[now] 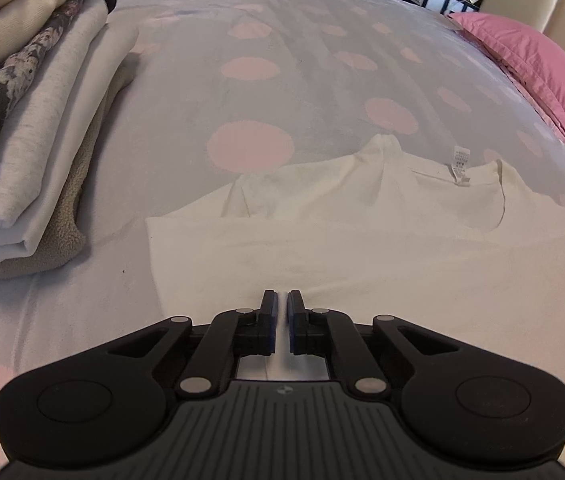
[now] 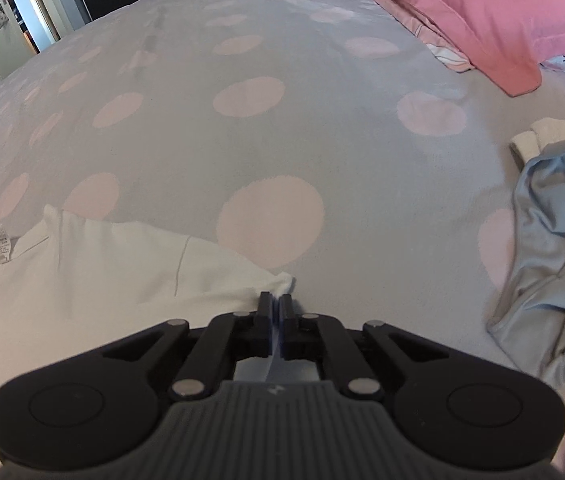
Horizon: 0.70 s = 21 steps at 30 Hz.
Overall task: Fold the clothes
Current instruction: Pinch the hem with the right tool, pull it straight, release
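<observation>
Garment: white shirt (image 1: pixel 362 240) lying flat at lower centre on bedspread (image 1: pixel 282 100), light and limp; left gripper (image 1: pixel 282 300) and right gripper (image 2: pixel 276 303) pinch its near hem and corner.

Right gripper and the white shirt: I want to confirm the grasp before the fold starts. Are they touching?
Touching. The right wrist view shows the right gripper with its jaws closed on the corner of the white shirt, and fabric pokes out past the fingertips.
</observation>
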Available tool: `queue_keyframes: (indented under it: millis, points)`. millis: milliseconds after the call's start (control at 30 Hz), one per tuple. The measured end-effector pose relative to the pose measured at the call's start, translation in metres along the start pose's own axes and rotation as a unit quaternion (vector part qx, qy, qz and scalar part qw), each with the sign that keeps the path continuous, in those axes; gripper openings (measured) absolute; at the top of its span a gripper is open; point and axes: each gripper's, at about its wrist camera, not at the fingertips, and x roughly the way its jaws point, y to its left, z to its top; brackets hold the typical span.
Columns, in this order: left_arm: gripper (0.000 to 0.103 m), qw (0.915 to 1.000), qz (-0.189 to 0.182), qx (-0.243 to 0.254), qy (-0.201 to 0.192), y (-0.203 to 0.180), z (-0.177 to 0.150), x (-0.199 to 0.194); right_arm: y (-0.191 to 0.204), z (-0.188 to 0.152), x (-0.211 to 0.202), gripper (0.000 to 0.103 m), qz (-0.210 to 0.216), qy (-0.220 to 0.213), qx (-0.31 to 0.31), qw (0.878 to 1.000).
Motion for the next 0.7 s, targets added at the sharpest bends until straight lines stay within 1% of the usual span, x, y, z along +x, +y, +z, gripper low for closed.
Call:
queue_keyframes:
  millis: [67,133,200,233,300,333,367,433,500,567,600,633,667,700]
  points:
    - [0.006,1.0,-0.003,0.001,-0.001,0.001,-0.001,-0.009,-0.002,-0.003,-0.012,0.009,0.015,0.002,-0.007,1.0]
    - [0.012,1.0,-0.004,0.005,-0.001,0.002,-0.004,-0.019,0.0,-0.01,-0.025,0.011,0.041,0.017,-0.018,0.999]
    - [0.013,1.0,0.001,0.007,0.004,0.005,-0.009,-0.029,0.004,-0.021,-0.037,0.027,0.06,0.027,-0.031,0.997]
    - [0.013,1.0,0.004,0.007,0.006,0.007,-0.012,-0.035,0.007,-0.027,-0.041,0.038,0.066,0.032,-0.037,0.997]
    - [0.013,0.9999,0.009,0.001,0.009,0.012,-0.019,-0.049,0.011,-0.042,-0.042,0.034,0.068,0.055,-0.047,0.995]
    - [0.013,0.9999,0.011,-0.002,0.01,0.015,-0.022,-0.055,0.013,-0.05,-0.039,0.013,0.065,0.07,-0.054,0.994]
    - [0.013,0.9998,0.014,-0.005,0.011,0.018,-0.025,-0.062,0.014,-0.057,-0.038,0.003,0.061,0.079,-0.059,0.993]
    - [0.013,0.9997,0.018,-0.009,0.015,0.022,-0.034,-0.075,0.014,-0.067,-0.038,0.003,0.053,0.076,-0.067,0.993]
    - [0.013,0.9994,0.027,-0.009,0.021,0.026,-0.045,-0.088,0.013,-0.069,-0.039,0.002,0.035,0.071,-0.062,0.995]
    - [0.013,0.999,0.033,-0.013,0.027,0.03,-0.057,-0.101,0.012,-0.07,-0.043,0.0,-0.004,0.067,-0.068,0.995]
    - [0.016,0.9988,0.034,-0.017,0.032,0.032,-0.062,-0.106,0.012,-0.071,-0.046,0.0,-0.022,0.065,-0.073,0.995]
    - [0.019,0.9985,0.035,-0.021,0.037,0.034,-0.068,-0.112,0.009,-0.072,-0.052,0.001,-0.026,0.063,-0.07,0.995]
    - [0.021,0.9984,0.034,-0.023,0.041,0.035,-0.073,-0.117,0.004,-0.075,-0.059,0.002,-0.014,0.062,-0.06,0.996]
    - [0.026,0.9982,0.031,-0.022,0.046,0.035,-0.079,-0.122,-0.001,-0.079,-0.069,0.005,0.001,0.062,-0.05,0.997]
